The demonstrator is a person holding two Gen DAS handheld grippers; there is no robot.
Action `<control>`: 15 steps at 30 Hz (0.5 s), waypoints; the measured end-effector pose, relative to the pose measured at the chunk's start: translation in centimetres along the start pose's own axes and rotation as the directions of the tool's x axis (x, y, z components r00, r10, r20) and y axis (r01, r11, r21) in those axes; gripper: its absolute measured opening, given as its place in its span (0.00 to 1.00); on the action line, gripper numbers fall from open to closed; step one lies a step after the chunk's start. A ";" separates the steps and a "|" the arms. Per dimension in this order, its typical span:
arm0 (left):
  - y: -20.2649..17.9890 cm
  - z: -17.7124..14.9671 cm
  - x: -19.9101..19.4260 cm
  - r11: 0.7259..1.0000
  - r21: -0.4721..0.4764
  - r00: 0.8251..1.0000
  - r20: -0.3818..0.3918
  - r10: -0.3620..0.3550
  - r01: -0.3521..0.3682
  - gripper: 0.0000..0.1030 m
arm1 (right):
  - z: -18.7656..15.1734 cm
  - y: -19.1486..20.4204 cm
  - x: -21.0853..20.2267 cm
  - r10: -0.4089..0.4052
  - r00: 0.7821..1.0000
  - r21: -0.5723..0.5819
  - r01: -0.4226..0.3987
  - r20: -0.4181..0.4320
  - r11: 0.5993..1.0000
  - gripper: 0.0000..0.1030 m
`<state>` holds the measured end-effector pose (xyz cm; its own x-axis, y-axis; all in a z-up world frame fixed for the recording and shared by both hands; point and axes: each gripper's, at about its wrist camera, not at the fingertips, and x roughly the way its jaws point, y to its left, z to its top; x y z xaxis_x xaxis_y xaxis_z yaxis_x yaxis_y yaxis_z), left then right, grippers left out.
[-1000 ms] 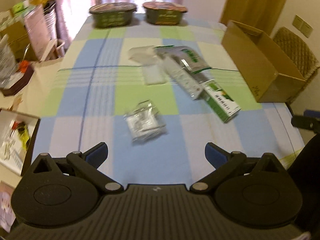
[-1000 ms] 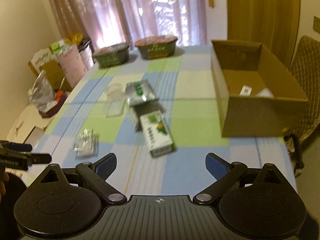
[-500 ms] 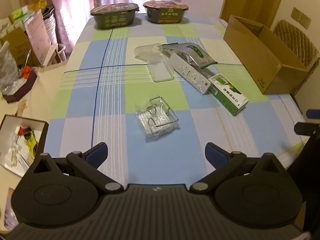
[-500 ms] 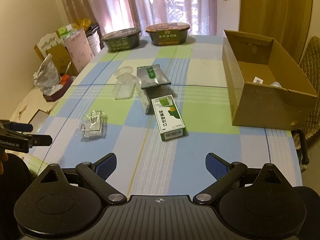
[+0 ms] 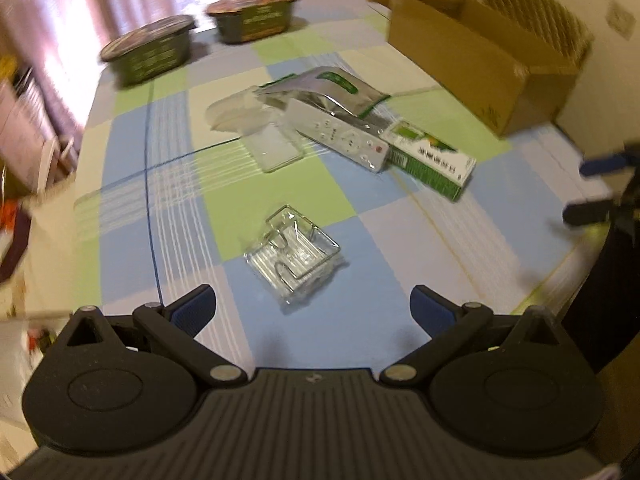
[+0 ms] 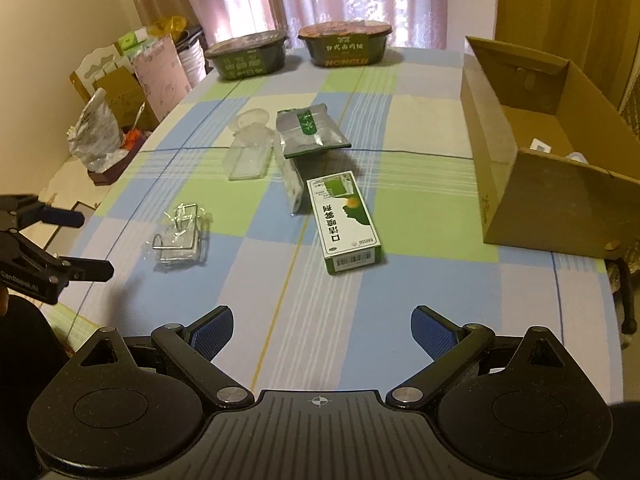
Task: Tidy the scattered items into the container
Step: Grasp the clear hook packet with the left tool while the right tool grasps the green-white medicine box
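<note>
Scattered on the checked tablecloth are a clear packet with wire hooks [image 5: 295, 254] [image 6: 181, 237], a green and white box [image 5: 432, 159] [image 6: 345, 223], a white remote [image 5: 338, 140] [image 6: 289, 178], a silver and green pouch [image 5: 332, 90] [image 6: 308, 128] and a clear plastic case [image 5: 273, 148] [image 6: 247, 158]. The open cardboard box [image 5: 476, 58] [image 6: 532, 152] stands at the right. My left gripper [image 5: 313, 308] [image 6: 76, 240] is open just short of the wire-hook packet. Open and holding nothing, my right gripper [image 6: 322, 330] [image 5: 596, 188] hovers over the near table edge, short of the green box.
Two dark lidded food bowls [image 6: 248, 55] [image 6: 344, 46] stand at the table's far end by the curtains. Bags, boxes and clutter [image 6: 104, 136] sit on a low surface left of the table. A woven chair [image 5: 536, 12] is behind the cardboard box.
My left gripper has moved forward and swung toward the wire-hook packet, which now lies closer to its fingers. The right gripper has edged nearer the table.
</note>
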<state>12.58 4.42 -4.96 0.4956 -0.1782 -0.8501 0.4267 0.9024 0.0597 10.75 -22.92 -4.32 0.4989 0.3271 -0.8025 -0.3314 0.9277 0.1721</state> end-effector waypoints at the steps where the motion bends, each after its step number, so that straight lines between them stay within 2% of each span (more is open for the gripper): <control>1: -0.1 0.2 0.5 0.999 0.040 1.000 -0.007 0.005 -0.005 0.99 | 0.1 -0.1 0.4 0.002 1.000 0.000 -0.002 -0.005 1.000 0.97; 5: 0.0 1.1 2.6 0.988 0.151 1.000 -0.026 -0.014 0.017 0.99 | 0.7 -0.5 2.2 0.011 1.000 -0.001 -0.011 -0.026 1.000 0.97; 15: 1.0 3.6 7.5 0.944 0.309 0.993 -0.076 -0.093 0.112 0.98 | 2.4 -1.6 6.2 0.038 0.997 -0.001 -0.038 -0.072 0.999 0.97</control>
<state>19.45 2.56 -9.34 0.3949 -0.2313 -0.8892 0.6923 0.7111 0.1225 16.31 -21.91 -8.16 0.4272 0.3484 -0.8343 -0.3509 0.9144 0.2021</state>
